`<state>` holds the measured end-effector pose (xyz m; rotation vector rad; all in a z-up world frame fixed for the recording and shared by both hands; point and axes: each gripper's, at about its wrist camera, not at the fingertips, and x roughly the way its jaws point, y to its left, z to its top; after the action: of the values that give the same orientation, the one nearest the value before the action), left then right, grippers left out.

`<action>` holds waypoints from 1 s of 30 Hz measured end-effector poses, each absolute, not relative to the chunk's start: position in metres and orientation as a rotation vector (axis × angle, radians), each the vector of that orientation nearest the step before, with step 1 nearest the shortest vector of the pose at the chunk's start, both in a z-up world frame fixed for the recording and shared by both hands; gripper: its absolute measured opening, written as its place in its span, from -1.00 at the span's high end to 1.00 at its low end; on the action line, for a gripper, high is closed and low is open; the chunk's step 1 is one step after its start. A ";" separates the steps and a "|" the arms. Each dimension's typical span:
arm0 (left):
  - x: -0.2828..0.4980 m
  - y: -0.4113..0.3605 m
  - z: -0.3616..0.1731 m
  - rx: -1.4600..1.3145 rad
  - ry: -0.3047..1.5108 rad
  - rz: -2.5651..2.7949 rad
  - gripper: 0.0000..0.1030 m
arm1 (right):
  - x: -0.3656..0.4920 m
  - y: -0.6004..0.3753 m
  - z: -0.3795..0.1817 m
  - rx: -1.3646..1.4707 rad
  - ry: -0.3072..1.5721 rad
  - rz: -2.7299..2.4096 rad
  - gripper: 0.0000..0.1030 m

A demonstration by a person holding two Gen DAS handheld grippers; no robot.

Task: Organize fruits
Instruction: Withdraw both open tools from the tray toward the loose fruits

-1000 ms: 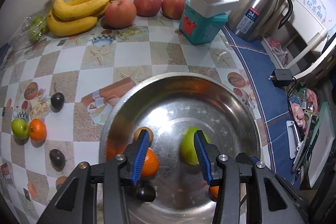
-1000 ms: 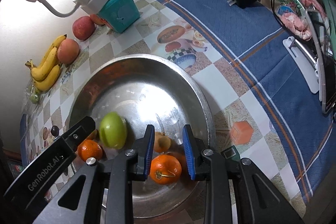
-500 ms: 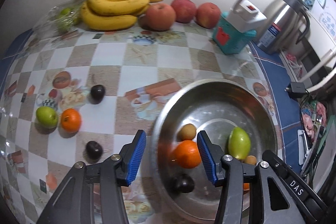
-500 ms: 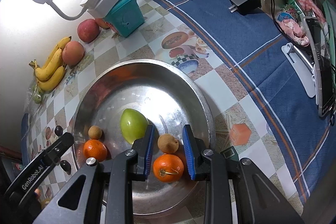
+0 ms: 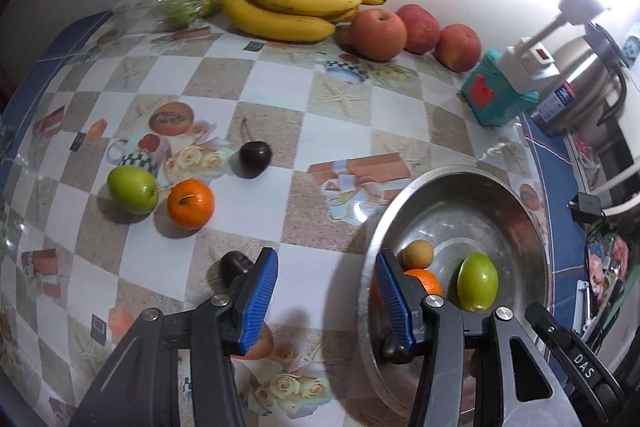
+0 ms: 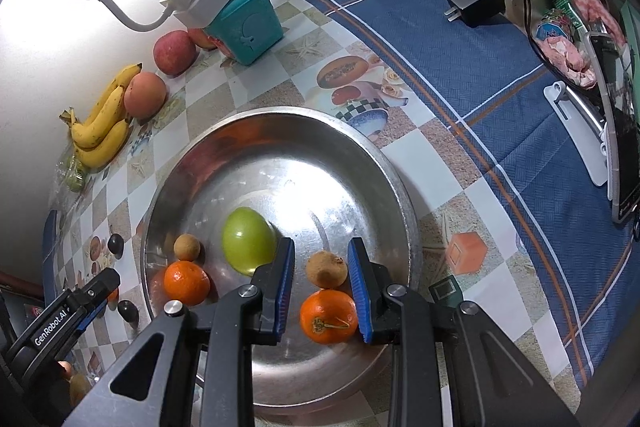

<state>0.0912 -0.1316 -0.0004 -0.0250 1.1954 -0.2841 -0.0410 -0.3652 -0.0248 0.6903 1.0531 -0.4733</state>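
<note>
Now left tool [image 5: 326,301] released, straddling bowl [image 5: 538,227] rim at 9 o'clock; plum [image 5: 234,264] just outside. Right tool [image 6: 320,291] released around orange [image 6: 328,315] near bowl's 6 o'clock edge.

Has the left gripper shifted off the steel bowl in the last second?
Yes. The left gripper has swung leftward: the steel bowl, earlier centred between its fingers, now sits at right, and its open jaws straddle the bowl's left rim and the tablecloth.
</note>
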 end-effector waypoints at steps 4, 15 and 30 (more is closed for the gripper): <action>0.092 -0.126 -0.002 -0.032 1.191 -0.260 -0.40 | -0.039 -0.364 -0.025 0.679 1.058 -0.463 0.45; 0.095 -0.117 -0.004 -0.043 1.187 -0.190 -1.00 | -0.034 -0.360 -0.019 0.645 1.035 -0.434 -0.40; 0.097 -0.107 -0.019 -0.026 1.231 -0.089 -1.00 | -0.034 -0.358 -0.022 0.626 1.044 -0.448 -0.60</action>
<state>0.0967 -0.1067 -0.0189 -0.0257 1.2306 -0.0888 -0.0337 -0.3583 -0.0220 0.6258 1.0443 -0.4484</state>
